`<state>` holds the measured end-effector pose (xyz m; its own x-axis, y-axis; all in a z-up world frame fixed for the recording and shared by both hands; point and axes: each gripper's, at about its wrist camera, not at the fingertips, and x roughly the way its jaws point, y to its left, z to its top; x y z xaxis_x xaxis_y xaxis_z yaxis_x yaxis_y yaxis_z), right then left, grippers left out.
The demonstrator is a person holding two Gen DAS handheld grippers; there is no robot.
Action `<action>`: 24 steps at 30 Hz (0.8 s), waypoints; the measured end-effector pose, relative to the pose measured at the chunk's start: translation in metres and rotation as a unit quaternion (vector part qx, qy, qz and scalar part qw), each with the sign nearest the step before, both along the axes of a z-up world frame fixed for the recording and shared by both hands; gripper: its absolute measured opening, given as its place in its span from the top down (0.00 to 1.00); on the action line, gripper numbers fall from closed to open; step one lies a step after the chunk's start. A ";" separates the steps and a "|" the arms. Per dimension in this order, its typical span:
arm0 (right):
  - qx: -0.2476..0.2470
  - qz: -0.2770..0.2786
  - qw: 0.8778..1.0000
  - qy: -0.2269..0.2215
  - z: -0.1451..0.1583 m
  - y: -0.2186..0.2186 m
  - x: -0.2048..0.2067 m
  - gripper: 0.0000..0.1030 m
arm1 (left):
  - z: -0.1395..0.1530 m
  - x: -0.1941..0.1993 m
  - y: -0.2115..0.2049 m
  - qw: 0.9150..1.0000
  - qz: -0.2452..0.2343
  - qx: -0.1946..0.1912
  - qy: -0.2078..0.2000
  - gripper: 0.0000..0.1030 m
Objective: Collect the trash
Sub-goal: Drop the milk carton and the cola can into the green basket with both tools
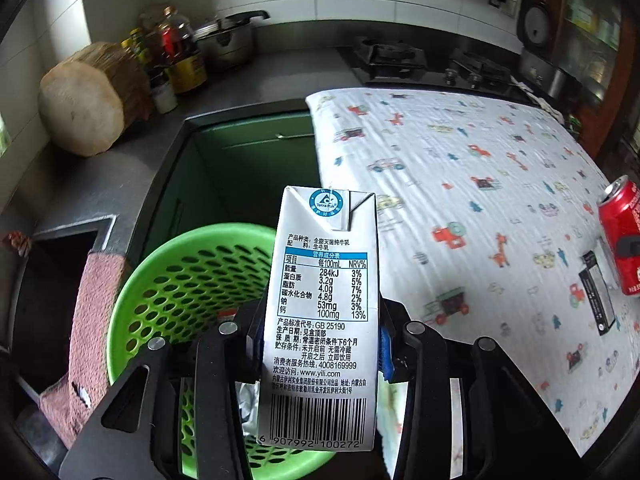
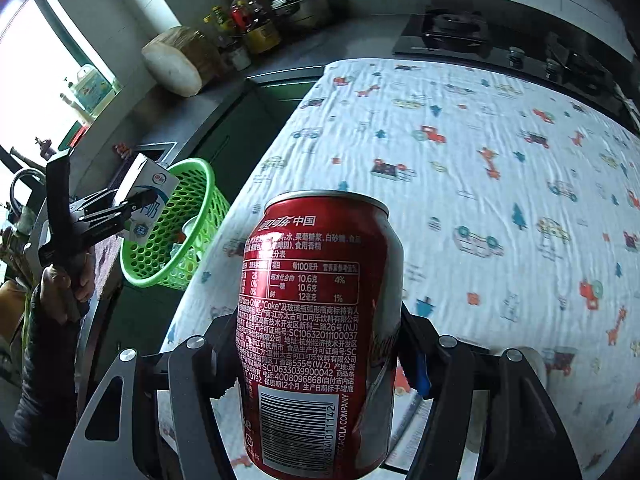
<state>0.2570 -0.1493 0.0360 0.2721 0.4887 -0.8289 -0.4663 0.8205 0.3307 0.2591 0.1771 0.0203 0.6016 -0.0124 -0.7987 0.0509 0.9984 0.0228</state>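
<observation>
A white milk carton (image 1: 320, 300) stands upright between the pads of my left gripper (image 1: 320, 344), which is shut on it. The carton hangs over the rim of a green perforated basket (image 1: 160, 256) beside the table. In the right wrist view the same carton (image 2: 146, 196), the left gripper (image 2: 120, 216) and the basket (image 2: 188, 216) show at the left. My right gripper (image 2: 320, 368) is shut on a red cola can (image 2: 316, 320), held upright above the table's left part. The can (image 1: 622, 236) also shows at the left wrist view's right edge.
A cartoon-print cloth (image 1: 460, 180) covers the table, with a black packet (image 1: 598, 300) lying on it. Crumpled foil (image 1: 248, 400) lies in the basket. On the dark counter stand a wooden block (image 1: 84, 108), bottles (image 1: 176, 56), a pot (image 1: 228, 40) and a gas stove (image 1: 392, 60). A reddish towel (image 1: 92, 320) hangs by the sink.
</observation>
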 end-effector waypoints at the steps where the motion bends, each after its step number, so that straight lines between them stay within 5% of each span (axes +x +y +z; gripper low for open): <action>1: 0.004 0.009 1.000 0.001 0.000 0.013 0.002 0.40 | -0.006 -0.001 0.014 1.000 0.012 -0.005 0.007 0.61; 10: 0.026 0.079 0.996 0.012 -0.005 0.129 0.017 0.40 | -0.064 -0.011 0.087 0.994 0.087 -0.019 0.062 0.60; 18: 0.033 0.113 0.993 0.015 -0.015 0.216 0.025 0.40 | -0.088 -0.021 0.125 0.988 0.124 -0.039 0.081 0.59; 21: 0.042 0.119 0.992 0.020 -0.019 0.243 0.026 0.40 | -0.089 -0.024 0.133 0.987 0.133 -0.042 0.079 0.54; 24: 0.051 0.121 0.991 0.026 -0.024 0.269 0.026 0.40 | -0.088 -0.028 0.141 0.986 0.144 -0.052 0.071 0.38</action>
